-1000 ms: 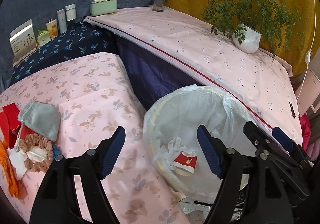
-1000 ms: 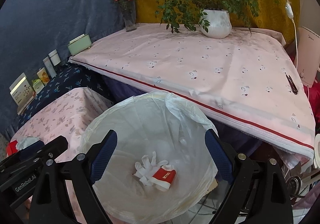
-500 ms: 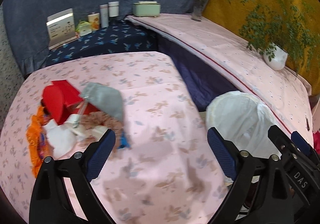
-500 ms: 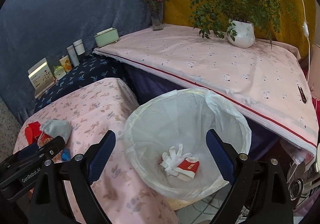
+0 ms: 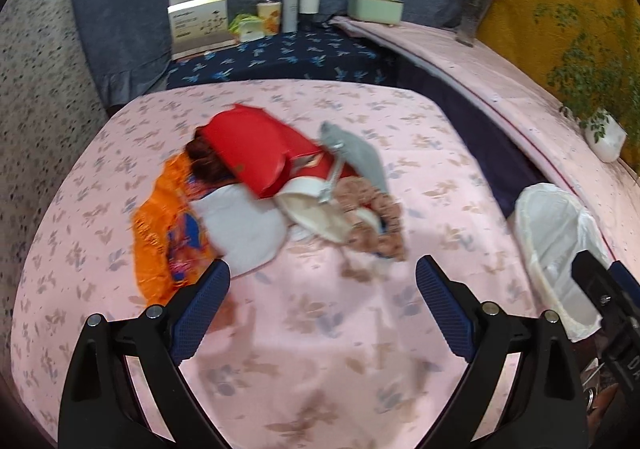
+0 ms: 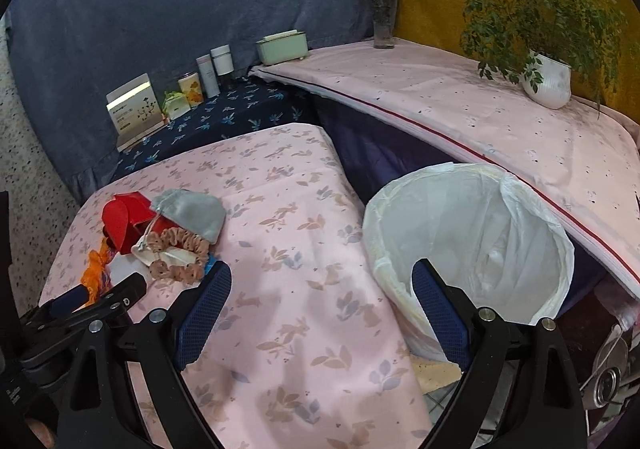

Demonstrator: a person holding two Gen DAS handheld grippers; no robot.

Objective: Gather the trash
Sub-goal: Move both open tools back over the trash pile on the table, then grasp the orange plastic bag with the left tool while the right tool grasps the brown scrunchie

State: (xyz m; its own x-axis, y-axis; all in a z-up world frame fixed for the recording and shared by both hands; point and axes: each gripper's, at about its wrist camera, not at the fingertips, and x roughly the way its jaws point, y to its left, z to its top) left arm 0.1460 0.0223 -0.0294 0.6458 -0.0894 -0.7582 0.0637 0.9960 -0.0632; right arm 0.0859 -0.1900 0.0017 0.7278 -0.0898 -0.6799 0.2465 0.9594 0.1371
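Note:
A pile of trash lies on the pink flowered table (image 5: 320, 349): a red box (image 5: 256, 153), an orange wrapper (image 5: 160, 233), a white pad (image 5: 240, 225), a grey pouch (image 5: 360, 157) and a brown scrunchie (image 5: 376, 209). My left gripper (image 5: 323, 269) hangs open just short of the pile, nothing between its fingers. My right gripper (image 6: 322, 269) is open too, over the table edge beside the white-lined bin (image 6: 380, 249). In the right wrist view the red box (image 6: 124, 221) and the grey pouch (image 6: 192, 209) sit far left. The bin's bottom is hidden.
A card box (image 5: 198, 23), bottles (image 5: 300, 7) and a green tissue box (image 5: 374, 9) stand at the back on a dark blue cloth. A higher pink table (image 6: 460, 109) carries a vase (image 6: 384, 25) and a potted plant (image 6: 548, 79). The bin (image 5: 560, 233) stands between the tables.
Both grippers have swung left, from over the bin to the pink table. The pile now sits in the middle of the left wrist view. The left jaws stand wider.

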